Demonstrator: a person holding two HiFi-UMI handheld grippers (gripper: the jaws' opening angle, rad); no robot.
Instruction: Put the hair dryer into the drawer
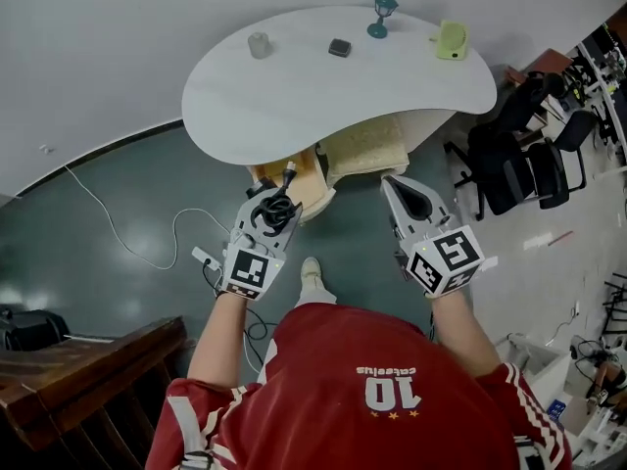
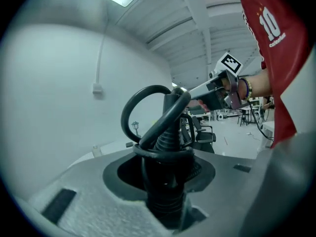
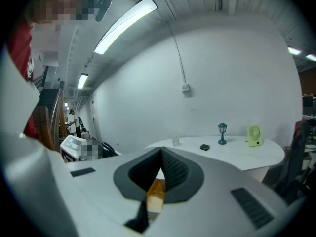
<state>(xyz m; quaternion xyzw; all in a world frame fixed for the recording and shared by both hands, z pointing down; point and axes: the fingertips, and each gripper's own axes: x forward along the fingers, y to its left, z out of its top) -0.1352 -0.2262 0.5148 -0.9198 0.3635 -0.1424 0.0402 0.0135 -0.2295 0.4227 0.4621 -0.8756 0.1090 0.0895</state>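
A black hair dryer (image 1: 274, 211), its cord looped round it, sits between the fingers of my left gripper (image 1: 278, 194), which is shut on it. In the left gripper view the ribbed black handle and cord loop (image 2: 167, 132) rise from between the jaws. Just beyond it an open wooden drawer (image 1: 302, 186) sticks out from under the white table (image 1: 323, 86). My right gripper (image 1: 395, 186) is to the right at about the same height; its fingertips meet and hold nothing. Through its jaws in the right gripper view, the right gripper (image 3: 160, 154) shows the drawer's wood (image 3: 156, 194) below.
On the table stand a glass (image 1: 259, 44), a small black object (image 1: 339, 47), a teal lamp (image 1: 382, 15) and a green fan (image 1: 452, 39). Office chairs (image 1: 519, 155) are to the right. A power strip (image 1: 206, 258) and cables lie on the floor at left.
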